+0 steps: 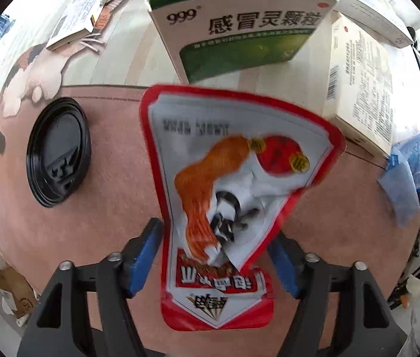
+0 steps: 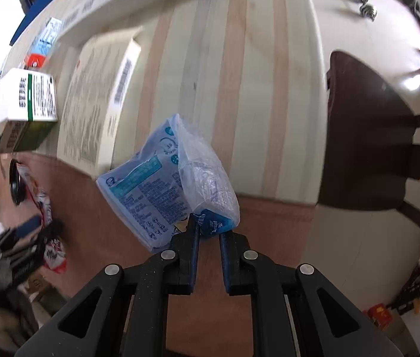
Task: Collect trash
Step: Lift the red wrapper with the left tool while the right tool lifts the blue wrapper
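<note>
A red and white snack wrapper (image 1: pixel 227 178) lies between the fingers of my left gripper (image 1: pixel 217 255). The jaws stand wide on either side of it, open, over the brown mat (image 1: pixel 111 223). My right gripper (image 2: pixel 210 235) is shut on a blue and clear plastic wrapper (image 2: pixel 174 184) and holds it lifted above the mat's edge. The same blue wrapper shows at the right of the left wrist view (image 1: pixel 409 172). The left gripper with the red wrapper (image 2: pixel 52 255) shows at the left of the right wrist view.
A black cup lid (image 1: pixel 58 151) lies on the mat to the left. A green and white medicine box (image 1: pixel 239 26) and flat white boxes (image 1: pixel 361 86) sit on the striped table beyond. A dark wooden chair (image 2: pixel 367 136) stands at the right.
</note>
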### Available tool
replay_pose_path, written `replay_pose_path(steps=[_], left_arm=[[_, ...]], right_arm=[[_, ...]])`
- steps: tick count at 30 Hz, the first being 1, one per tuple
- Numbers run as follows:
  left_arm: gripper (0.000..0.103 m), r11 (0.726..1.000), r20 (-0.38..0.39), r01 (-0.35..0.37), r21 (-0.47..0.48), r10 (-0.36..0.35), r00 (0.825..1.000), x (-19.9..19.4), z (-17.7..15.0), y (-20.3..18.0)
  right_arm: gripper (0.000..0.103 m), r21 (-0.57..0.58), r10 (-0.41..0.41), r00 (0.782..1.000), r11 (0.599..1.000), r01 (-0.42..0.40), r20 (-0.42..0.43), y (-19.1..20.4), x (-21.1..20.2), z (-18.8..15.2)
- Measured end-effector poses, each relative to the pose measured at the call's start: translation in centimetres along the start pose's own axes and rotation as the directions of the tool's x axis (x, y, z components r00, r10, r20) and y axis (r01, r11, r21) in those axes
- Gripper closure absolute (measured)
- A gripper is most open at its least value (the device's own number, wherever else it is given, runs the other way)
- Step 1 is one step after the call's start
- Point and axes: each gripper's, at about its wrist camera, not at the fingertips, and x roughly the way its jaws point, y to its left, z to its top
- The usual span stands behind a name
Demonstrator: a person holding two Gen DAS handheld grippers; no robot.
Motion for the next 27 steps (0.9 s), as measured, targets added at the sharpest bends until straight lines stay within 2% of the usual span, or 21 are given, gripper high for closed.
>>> replay_pose_path(steps=[1, 3, 5, 7, 9, 10, 11, 19, 27], left_arm=[[0.032, 1.000, -0.001, 0.002, -0.004, -0.002, 1.000, 0.0, 0.1, 0.0], [0.034, 1.000, 0.020, 0.014, -0.021, -0.013, 1.000, -0.1, 0.3, -0.1], [0.035, 0.999, 0.044, 0.022, -0.042, -0.020, 0.999, -0.2, 0.0, 0.2], [0.043, 0.997, 0.067, 0.024, -0.071, -0.020, 0.998, -0.6, -1.0, 0.9], [0.046, 0.994, 0.075, 0.056, -0.095, -0.049, 0.996, -1.0, -1.7, 1.4], [0.047, 0.992, 0.077, 0.067, -0.106, -0.059, 0.995, -1.1, -1.8, 1.6], [0.048, 0.991, 0.079, 0.074, -0.111, -0.066, 0.995, -1.3, -1.9, 1.5], [0.048, 0.981, 0.127, 0.120, -0.152, -0.101, 0.987, -3.3, -4.4, 1.7], [0.048, 0.955, 0.232, 0.183, -0.233, -0.128, 0.964, -7.4, -8.7, 4.2]], right_arm=[[0.087, -0.004, -0.004, 1.000, 1.000, 0.004, 0.013, 0.1, -0.1, 0.0], [0.077, -0.002, -0.015, 0.999, 1.000, 0.015, 0.030, 0.0, -0.3, -0.2], [0.075, 0.010, -0.017, 0.999, 1.000, 0.017, 0.049, 0.1, -0.3, -0.3], [0.075, 0.024, -0.034, 0.998, 0.999, 0.033, 0.059, 0.4, -0.2, 0.0], [0.073, 0.011, -0.055, 0.996, 0.998, 0.054, 0.071, 0.9, -0.1, 0.2], [0.077, -0.005, -0.053, 0.995, 0.999, 0.053, 0.088, 1.3, -0.2, 0.1], [0.089, -0.013, -0.039, 0.995, 0.999, 0.041, 0.097, 2.0, -0.3, -0.2], [0.094, -0.082, -0.002, 0.992, 0.997, 0.013, 0.127, 4.4, -1.6, -1.7], [0.096, -0.150, 0.042, 0.989, 0.989, -0.020, 0.144, 7.4, -3.8, -2.5]])
